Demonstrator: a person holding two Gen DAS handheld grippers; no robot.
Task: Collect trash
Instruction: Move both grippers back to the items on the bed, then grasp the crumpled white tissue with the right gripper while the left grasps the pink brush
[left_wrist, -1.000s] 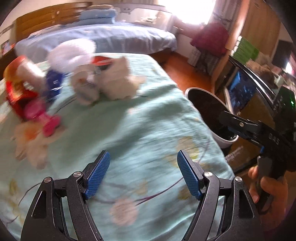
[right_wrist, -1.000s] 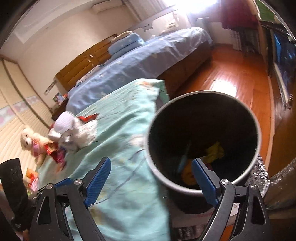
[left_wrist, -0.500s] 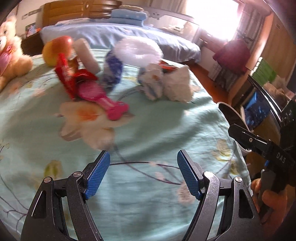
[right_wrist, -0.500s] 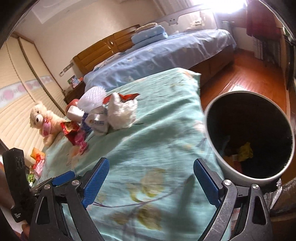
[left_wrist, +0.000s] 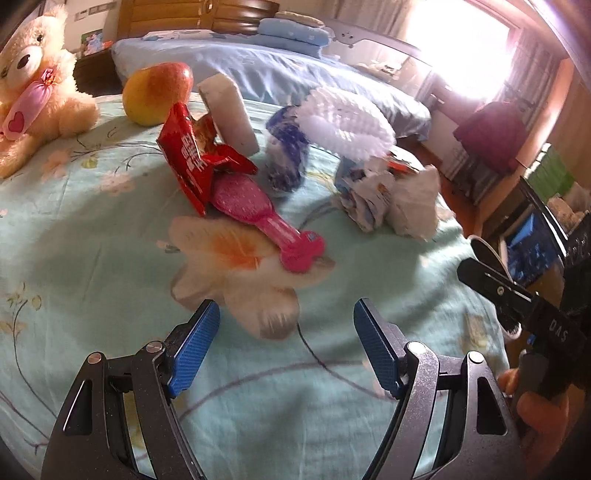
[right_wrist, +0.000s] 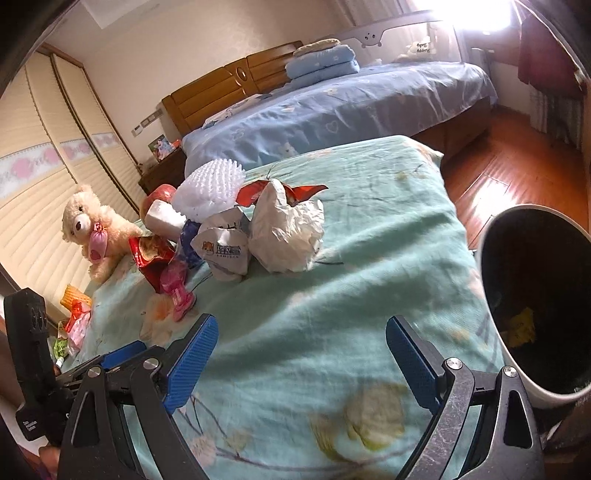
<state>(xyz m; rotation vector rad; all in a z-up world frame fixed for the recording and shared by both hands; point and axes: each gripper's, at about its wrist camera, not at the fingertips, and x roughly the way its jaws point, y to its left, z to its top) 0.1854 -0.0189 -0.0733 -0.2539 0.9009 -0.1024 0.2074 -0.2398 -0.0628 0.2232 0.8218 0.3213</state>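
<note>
Trash lies in a pile on the teal bedspread: a red snack wrapper, a crumpled white paper, a blue-and-white packet, a white foam fruit net and a dark blue wrapper. My left gripper hovers open just short of the pile, nothing between its blue pads. My right gripper is open too, over bare bedspread, with the crumpled paper ahead of it. The white-rimmed trash bin stands at the bed's right edge with yellow scraps inside.
A pink hairbrush, an apple, a white block and a teddy bear also sit on the bed. A second bed with blue covers stands behind. Wooden floor lies to the right.
Both views have swung left, away from the bin and toward the pile of trash. The bin slid from the middle of the right wrist view to its right edge. Both grippers stayed open.
</note>
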